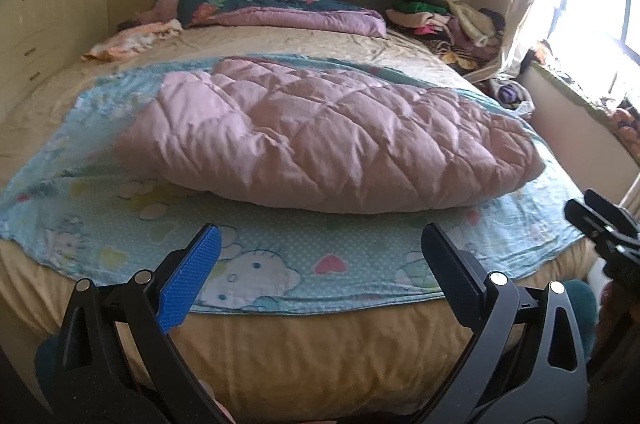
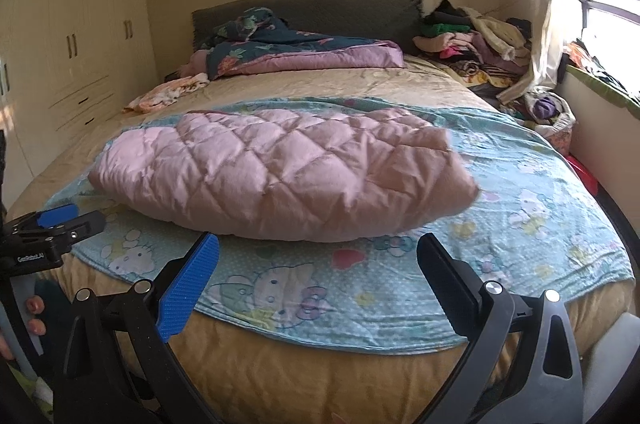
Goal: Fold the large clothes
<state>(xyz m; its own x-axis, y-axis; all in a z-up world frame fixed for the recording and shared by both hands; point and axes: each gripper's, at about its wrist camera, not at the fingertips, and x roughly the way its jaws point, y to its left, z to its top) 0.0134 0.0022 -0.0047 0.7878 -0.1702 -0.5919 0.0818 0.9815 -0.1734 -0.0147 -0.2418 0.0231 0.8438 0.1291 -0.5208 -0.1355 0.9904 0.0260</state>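
Pink quilted garment (image 1: 332,140) on blue sheet (image 1: 120,224), left tongs (image 1: 320,264) spread

From my side, the near strip of the cartoon-print sheet (image 2: 360,288) lies bare between the bed edge and the pink quilted coat (image 2: 280,180), leaving approach room. The coat's bulk blocks the middle. Beyond it, a folded floral quilt (image 2: 304,56) and a clothes pile (image 2: 476,40) crowd the headboard end.

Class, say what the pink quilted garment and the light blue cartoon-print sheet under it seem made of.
Pink quilted garment: likely padded synthetic shell, slight sheen; puffy diamond stitching shows filling. Light blue cartoon-print sheet: probably thin woven cotton, matte; lies flat with fine wrinkles.
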